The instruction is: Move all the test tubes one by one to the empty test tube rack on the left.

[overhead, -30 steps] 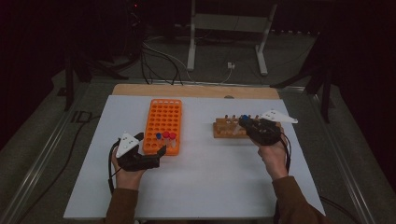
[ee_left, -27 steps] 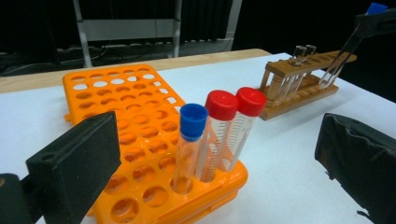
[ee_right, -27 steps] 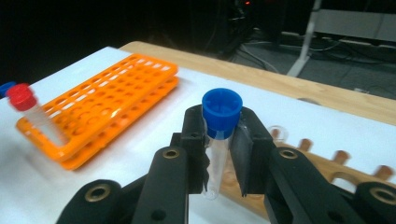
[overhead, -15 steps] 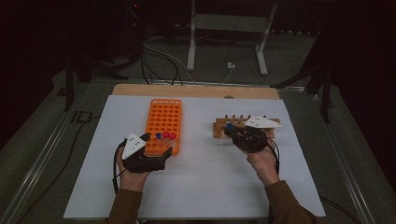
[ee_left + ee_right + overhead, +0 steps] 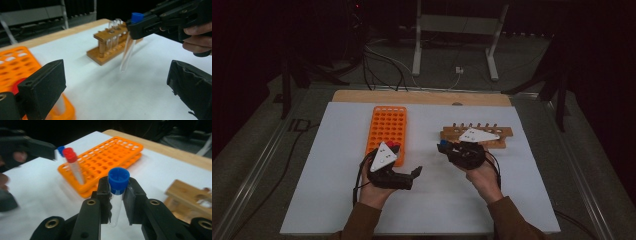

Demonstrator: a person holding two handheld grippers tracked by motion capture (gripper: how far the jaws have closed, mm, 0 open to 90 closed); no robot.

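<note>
White tabletop [image 5: 337, 200], clear blue-capped tube [image 5: 117, 195], upright

Left tongs [image 5: 416, 172] gape wide; right tongs [image 5: 443, 147] are clamped together.

Two racks on the surface [image 5: 332, 190], one orange plastic rack [image 5: 386, 129] and one wooden rack [image 5: 502, 132]; two red-capped tubes [image 5: 72, 160] in the orange one, two blue-capped tubes [image 5: 117, 185] in all, two hand-held grippers.
</note>
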